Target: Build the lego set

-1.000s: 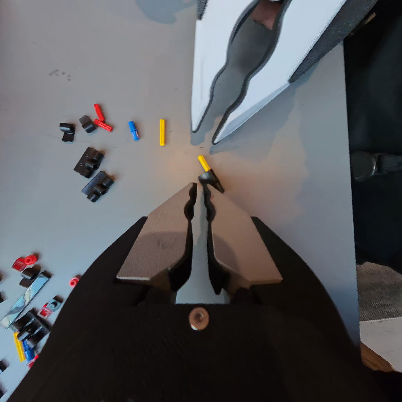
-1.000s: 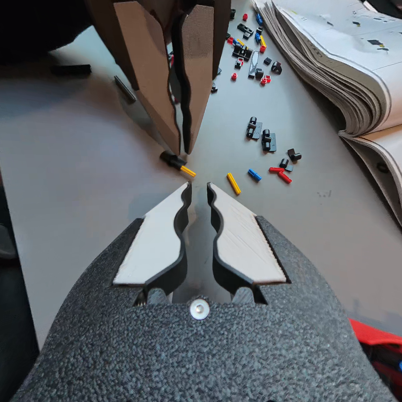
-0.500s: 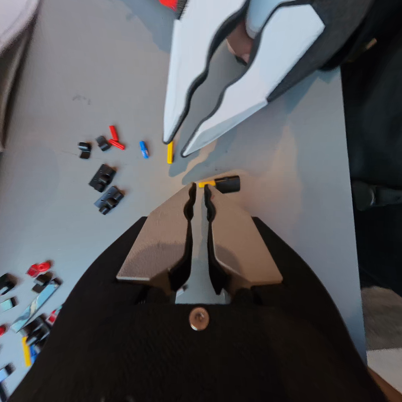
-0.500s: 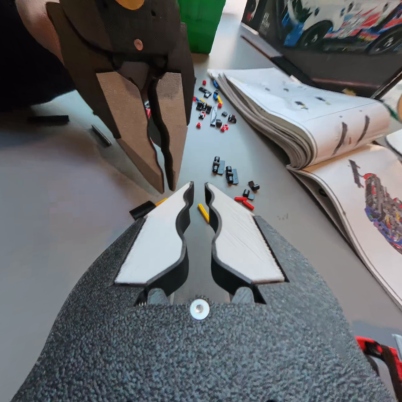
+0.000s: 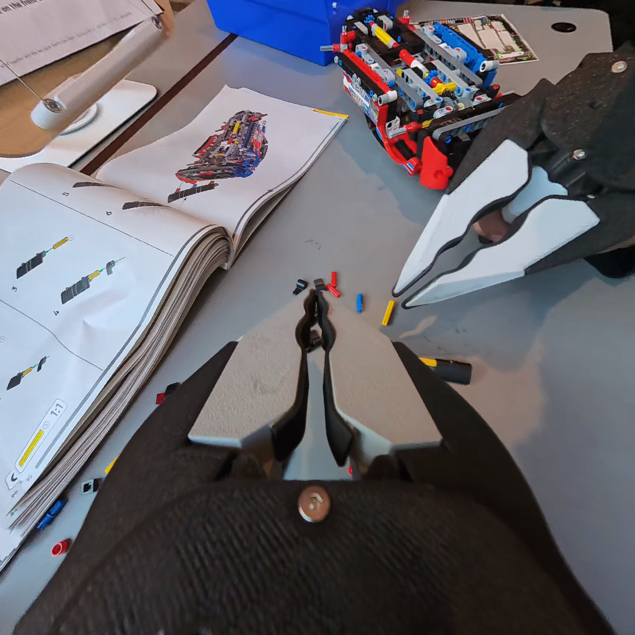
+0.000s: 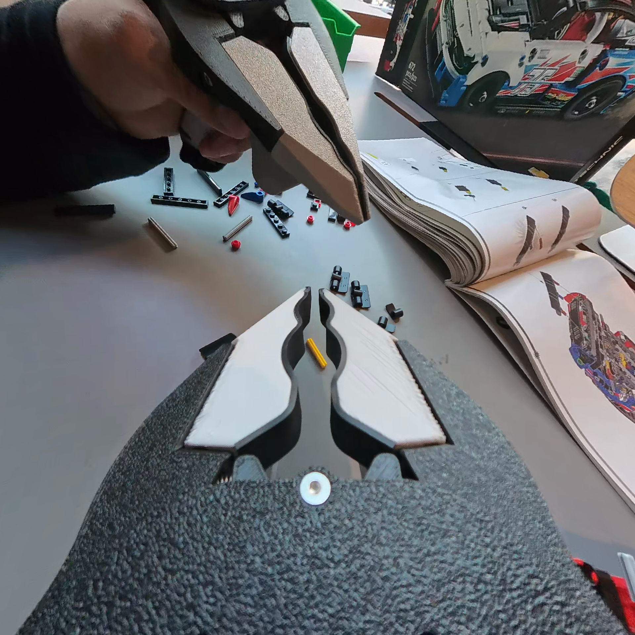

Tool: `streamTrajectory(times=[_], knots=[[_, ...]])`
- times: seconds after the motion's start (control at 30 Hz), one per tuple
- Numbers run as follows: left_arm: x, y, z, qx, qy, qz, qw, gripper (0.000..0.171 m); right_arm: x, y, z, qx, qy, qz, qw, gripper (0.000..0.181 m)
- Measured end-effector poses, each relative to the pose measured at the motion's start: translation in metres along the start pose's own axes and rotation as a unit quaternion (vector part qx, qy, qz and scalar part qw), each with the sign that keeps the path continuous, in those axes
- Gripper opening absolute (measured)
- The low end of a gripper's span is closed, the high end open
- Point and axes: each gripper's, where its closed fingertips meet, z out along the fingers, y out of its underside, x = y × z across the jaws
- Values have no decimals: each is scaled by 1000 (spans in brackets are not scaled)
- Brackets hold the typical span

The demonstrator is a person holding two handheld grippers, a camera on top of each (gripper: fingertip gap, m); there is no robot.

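We saw the half-built lego car, red, blue, grey and black, standing on the grey desk beside the open instruction book. A loose yellow axle lay flat near a blue pin, 2 crossed red pins and 2 small black connectors. A black connector with a yellow axle pushed into it lay on its side, apart from them. 2 black hinge plates sat side by side.

Both grippers nearly closed, empty
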Motion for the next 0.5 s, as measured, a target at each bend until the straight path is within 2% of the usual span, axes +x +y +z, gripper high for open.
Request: streamTrajectory(times=[0.33,0.5], knots=[[11,5,9,-14,7,40,999,0,3,-5,-4,20,-2,12,1000,1],[7,7,9,-16,2,33,999,0,4,-6,-5,26,-1,17,1000,1]])
